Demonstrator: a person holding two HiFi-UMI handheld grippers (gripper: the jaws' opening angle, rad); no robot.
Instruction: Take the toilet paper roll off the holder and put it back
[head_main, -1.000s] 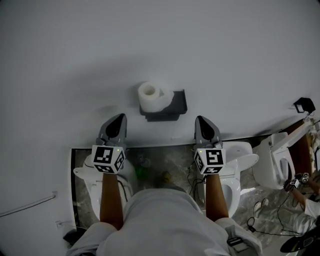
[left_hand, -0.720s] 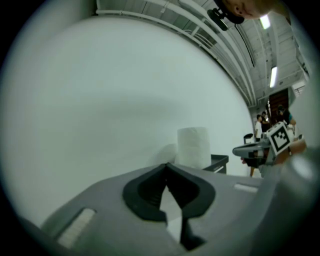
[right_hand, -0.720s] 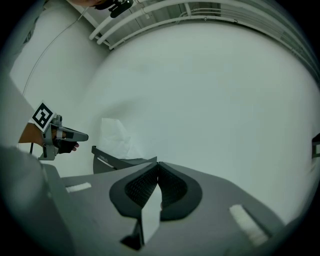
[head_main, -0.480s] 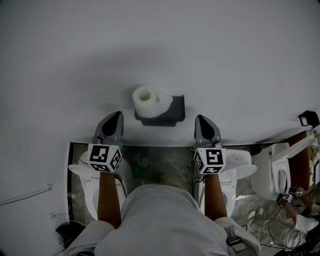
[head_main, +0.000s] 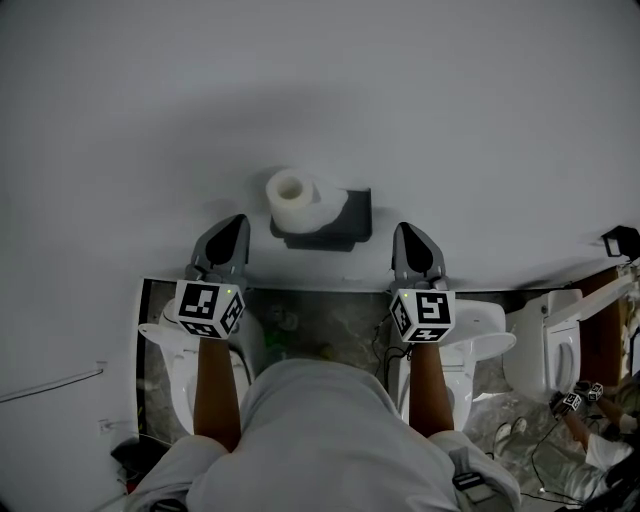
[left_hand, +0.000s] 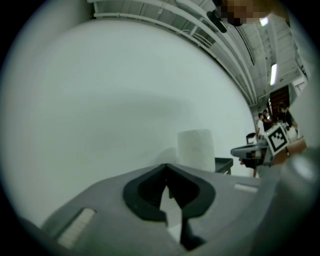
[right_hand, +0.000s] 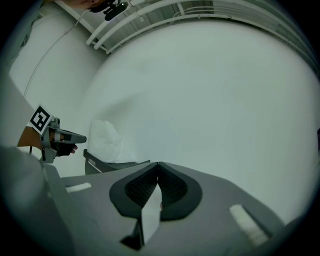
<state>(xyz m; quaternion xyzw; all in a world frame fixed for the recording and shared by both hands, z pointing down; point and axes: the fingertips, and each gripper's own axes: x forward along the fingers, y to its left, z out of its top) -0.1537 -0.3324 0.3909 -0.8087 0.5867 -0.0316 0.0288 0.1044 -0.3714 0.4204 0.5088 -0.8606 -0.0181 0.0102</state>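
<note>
Head view: left tongs (head_main: 237, 222), right tongs (head_main: 406, 231) closed, empty, flank roll (head_main: 291, 196), holder (head_main: 348, 216); toilets (head_main: 482, 326) below.

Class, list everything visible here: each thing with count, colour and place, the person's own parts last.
wall: one, white, straight ahead
toilet paper roll: one, white, standing on end on the holder
holder: one, dark grey, on the wall between the grippers
toilets: three, white, on the floor below
floor: one, grey marbled, under the toilets
bystander: one, white sleeve, lower right corner
shirt: one, light grey, bottom centre
left hand-held gripper: one, grey, shut, left of the holder
right hand-held gripper: one, grey, shut, right of the holder
</note>
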